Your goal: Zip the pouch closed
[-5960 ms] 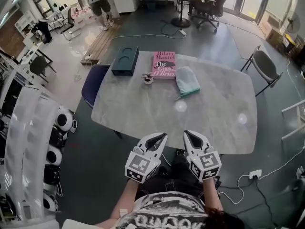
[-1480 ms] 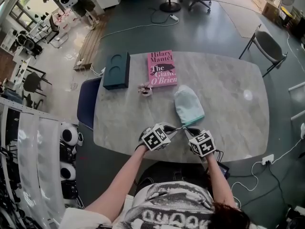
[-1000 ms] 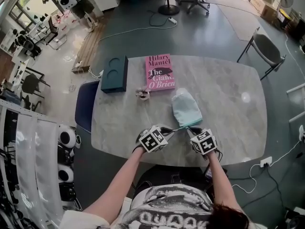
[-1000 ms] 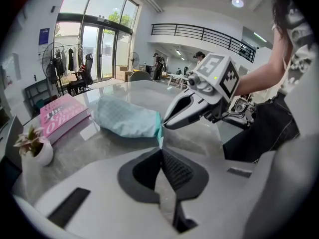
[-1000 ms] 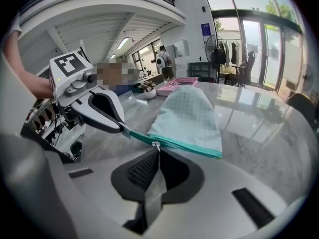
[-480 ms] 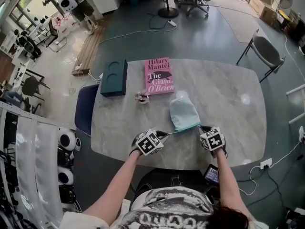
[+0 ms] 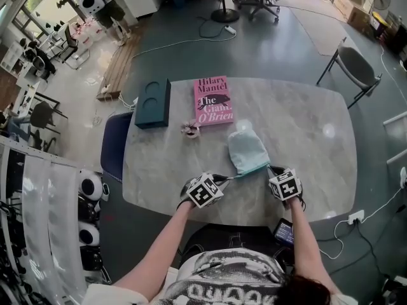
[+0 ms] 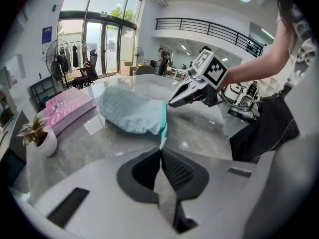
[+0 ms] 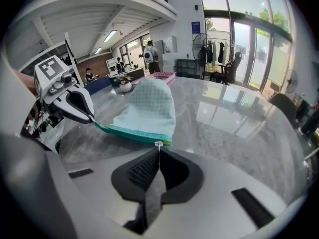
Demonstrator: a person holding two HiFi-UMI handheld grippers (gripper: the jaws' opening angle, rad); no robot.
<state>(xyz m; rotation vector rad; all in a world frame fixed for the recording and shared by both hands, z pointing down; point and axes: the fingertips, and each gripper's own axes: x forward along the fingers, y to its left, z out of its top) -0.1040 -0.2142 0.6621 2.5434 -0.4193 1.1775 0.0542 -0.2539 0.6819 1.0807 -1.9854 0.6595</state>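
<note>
Pouch: pale mint, teal zip edge. It lies on the surface near the front edge, just ahead of you, zip edge toward you and rounded end pointing away.

Your left hand-held gripper: jaws together, pinched on the left tip of the teal edge. In the left gripper view the corner of that edge runs straight down into the closed tips.

Your right hand-held gripper: jaws together, clamped on the small metal zip pull. The pull sits at the right end of the teal edge, right at the jaw tips.

The teal edge runs as one straight, taut line from one gripper to the other, and the pouch body rests flat on the surface behind it. Both grippers point steeply down, with the pouch's width between them.

Farther back on the surface, well apart from the pouch: a pink book, a dark box to its left, and a small potted plant between the book and the pouch.
</note>
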